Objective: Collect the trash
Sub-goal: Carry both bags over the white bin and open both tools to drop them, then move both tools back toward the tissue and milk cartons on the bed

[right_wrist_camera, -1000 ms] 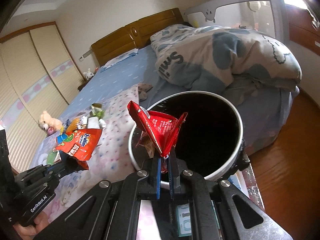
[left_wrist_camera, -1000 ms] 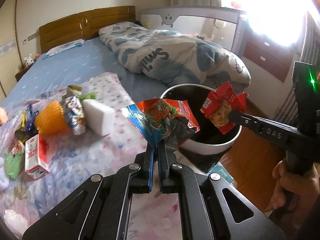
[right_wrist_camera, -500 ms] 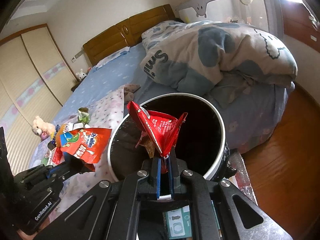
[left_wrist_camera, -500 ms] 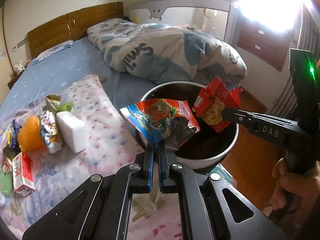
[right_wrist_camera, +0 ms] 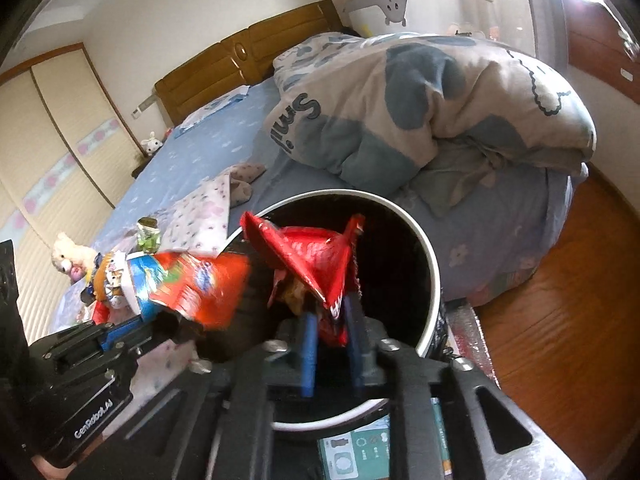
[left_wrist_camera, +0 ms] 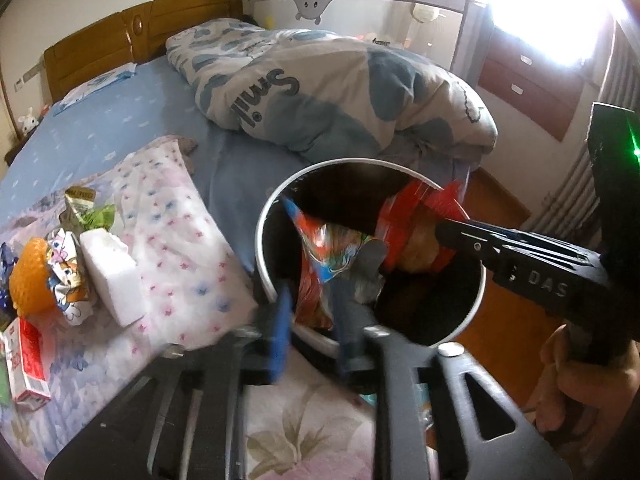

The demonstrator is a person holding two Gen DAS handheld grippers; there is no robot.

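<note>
- Left gripper has just been opening: its jaws stand apart over the near rim of the bin, and the blue-orange wrapper hangs between them, blurred and seemingly slipping free, the pads no longer pinching it.
- Right gripper has also just been opening above the bin mouth; the red wrapper sits loose between its parted fingers, with no firm pinch visible.
- Judgement: this is the release step. Both hands should stay over the dark opening until each wrapper has dropped clear.
- Left's wrapper hangs close to the near rim; a nudge farther over the opening would lower the chance of it catching on the edge or sliding onto the bed.
- If a wrapper clings to a pad, widen the jaws further or give a slight shake rather than pulling away.
- Keep the two tools apart while withdrawing; they stand near each other above the bin.
- More trash waits on the flowered cloth: an orange ball, a white block, a red carton and crumpled wrappers.
</note>
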